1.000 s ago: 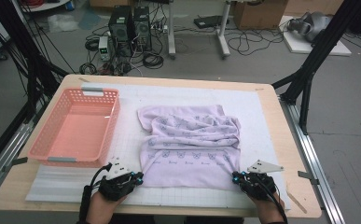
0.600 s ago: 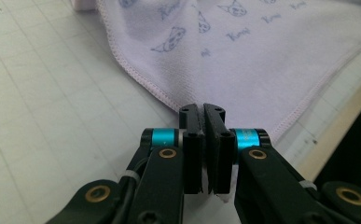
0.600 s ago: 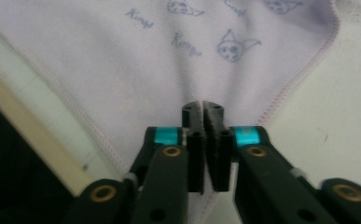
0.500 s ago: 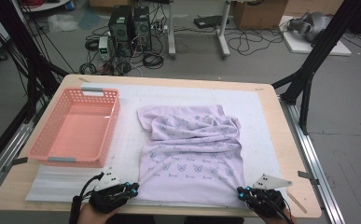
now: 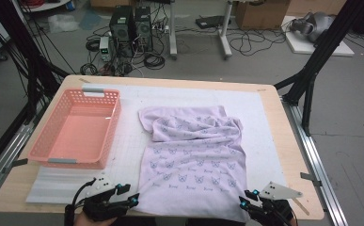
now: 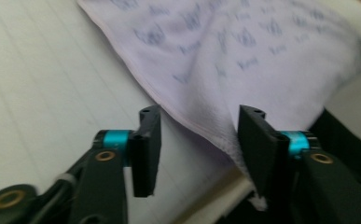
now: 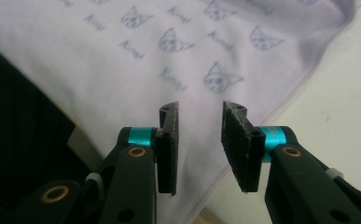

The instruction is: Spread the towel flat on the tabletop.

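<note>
Grippers sit at the near edge of the tabletop, one at each near corner of the cloth; the left gripper has its jaws spread wide, the cloth's hem running between them, one jaw against the fabric, nothing pinched; the right gripper also stands parted, jaws apart above the cloth's near right corner, gripping nothing. Cloth itself is pale lilac, printed all over with small grey-blue cat heads and short script words too blurred to read; a thin stitched hem lines its border; its near half lies flat and smooth on the white mat, reaching the near edge, where a corner hangs over it; its far half is bunched in soft folds around the middle of the tabletop. Left of it, toward the left edge, stands a pink basket, apart from the cloth.
</note>
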The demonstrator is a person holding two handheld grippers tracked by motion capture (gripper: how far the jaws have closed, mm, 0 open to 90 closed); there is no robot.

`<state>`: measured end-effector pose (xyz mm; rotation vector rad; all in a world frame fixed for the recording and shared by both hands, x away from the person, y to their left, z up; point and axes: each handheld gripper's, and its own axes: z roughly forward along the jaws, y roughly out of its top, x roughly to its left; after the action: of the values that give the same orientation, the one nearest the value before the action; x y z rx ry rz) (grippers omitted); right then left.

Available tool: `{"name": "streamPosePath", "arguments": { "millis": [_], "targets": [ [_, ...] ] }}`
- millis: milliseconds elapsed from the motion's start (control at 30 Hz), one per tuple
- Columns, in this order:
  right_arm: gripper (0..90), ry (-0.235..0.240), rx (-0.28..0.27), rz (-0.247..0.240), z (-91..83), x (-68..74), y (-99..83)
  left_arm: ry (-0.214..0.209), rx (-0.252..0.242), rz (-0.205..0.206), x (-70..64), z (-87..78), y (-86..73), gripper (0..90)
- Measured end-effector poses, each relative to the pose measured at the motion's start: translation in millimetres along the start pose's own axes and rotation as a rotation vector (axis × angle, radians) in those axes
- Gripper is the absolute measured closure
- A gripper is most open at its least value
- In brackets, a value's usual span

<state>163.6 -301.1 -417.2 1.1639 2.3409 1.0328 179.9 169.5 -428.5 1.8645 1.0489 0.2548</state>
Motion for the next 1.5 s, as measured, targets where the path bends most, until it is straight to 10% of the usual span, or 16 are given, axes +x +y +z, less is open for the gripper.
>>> {"name": "streamPosePath", "arguments": {
  "millis": [333,633,933,1067,1500],
  "targets": [
    [61.9,-0.107,0.001,0.065,33.9,-15.6,18.0,0.01,-0.091,-0.016,10.3,4.4,19.1,43.7],
    [58.2,-0.151,0.035,0.095,50.6,-24.9,15.9,0.036,0.021,0.006,10.0,47.1,18.0,44.0],
    [58.5,-0.159,0.034,0.099,48.5,-23.8,13.4,0.123,0.04,0.162,-2.0,60.1,6.2,56.1],
    [86.1,-0.102,0.045,0.09,47.8,-22.4,13.6,0.105,0.044,0.171,-2.3,57.2,5.2,85.5],
    [88.3,-0.002,0.094,0.038,19.5,-16.1,-0.6,-0.039,0.103,0.098,0.6,16.1,-6.5,86.9]
  ]
}}
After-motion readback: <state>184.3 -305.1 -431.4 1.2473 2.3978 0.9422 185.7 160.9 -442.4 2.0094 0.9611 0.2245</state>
